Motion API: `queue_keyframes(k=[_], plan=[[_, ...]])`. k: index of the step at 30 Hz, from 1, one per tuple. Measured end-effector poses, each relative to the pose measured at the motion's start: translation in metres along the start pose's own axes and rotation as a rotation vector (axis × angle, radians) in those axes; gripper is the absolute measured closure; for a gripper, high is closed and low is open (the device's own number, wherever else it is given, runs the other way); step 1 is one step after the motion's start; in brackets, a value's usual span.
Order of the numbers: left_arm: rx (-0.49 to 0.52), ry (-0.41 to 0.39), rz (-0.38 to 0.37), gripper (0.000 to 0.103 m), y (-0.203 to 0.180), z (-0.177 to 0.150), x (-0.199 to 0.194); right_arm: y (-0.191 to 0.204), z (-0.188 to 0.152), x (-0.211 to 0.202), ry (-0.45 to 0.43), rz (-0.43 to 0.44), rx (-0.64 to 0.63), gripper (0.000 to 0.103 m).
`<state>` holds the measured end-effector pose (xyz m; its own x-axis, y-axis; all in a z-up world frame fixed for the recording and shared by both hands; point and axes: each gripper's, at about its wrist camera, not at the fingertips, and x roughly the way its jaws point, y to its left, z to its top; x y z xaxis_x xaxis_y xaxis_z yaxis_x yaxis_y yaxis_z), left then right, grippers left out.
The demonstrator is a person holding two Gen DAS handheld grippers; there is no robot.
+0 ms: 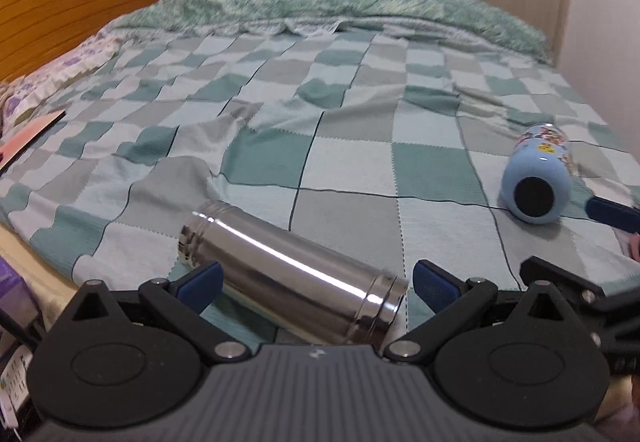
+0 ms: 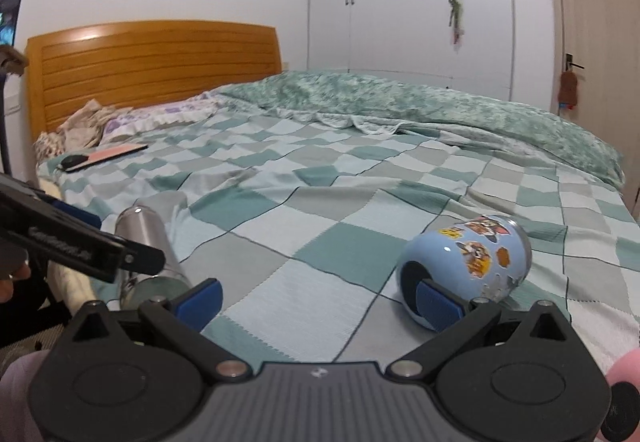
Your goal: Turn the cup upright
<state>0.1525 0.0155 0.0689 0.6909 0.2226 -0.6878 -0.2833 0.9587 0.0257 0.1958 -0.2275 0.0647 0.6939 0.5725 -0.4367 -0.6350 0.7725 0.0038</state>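
Observation:
A steel cup (image 1: pixel 288 274) lies on its side on the checked bedspread, between the open fingers of my left gripper (image 1: pixel 316 284); the pads stand apart from its sides. It also shows in the right wrist view (image 2: pixel 148 246) at the left, partly behind the left gripper. A light blue cup with cartoon stickers (image 2: pixel 468 266) lies on its side, its dark base toward me. My right gripper (image 2: pixel 318 302) is open; its right fingertip (image 2: pixel 438 300) sits in front of the blue cup's base. The blue cup shows at the right in the left wrist view (image 1: pixel 538 178).
The bed (image 2: pixel 320 202) has a wooden headboard (image 2: pixel 152 66), a rumpled green duvet (image 2: pixel 440 110) at the far side and pillows (image 2: pixel 132 118) by the headboard. A pink flat object (image 2: pixel 108 156) lies near the pillows. Wardrobe and door stand behind.

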Motion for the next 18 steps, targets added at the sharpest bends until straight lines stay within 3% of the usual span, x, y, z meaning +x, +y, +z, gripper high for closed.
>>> queue_keyframes(k=[7, 11, 16, 18], plan=[[-0.052, 0.068, 0.111, 0.0, -0.011, 0.01, 0.024, -0.008, -0.003, 0.011, -0.012, -0.014, 0.023, 0.0], [-0.047, 0.096, 0.125, 0.0, -0.015, 0.01, 0.035, -0.009, -0.006, 0.014, -0.013, -0.014, 0.032, 0.0], [0.017, 0.16, 0.037, 0.0, -0.002, 0.004, 0.045, -0.007, -0.008, 0.013, -0.01, -0.012, 0.025, 0.0], [0.072, 0.19, 0.004, 0.008, 0.004, 0.001, 0.047, -0.007, -0.008, 0.013, -0.01, -0.009, 0.022, 0.0]])
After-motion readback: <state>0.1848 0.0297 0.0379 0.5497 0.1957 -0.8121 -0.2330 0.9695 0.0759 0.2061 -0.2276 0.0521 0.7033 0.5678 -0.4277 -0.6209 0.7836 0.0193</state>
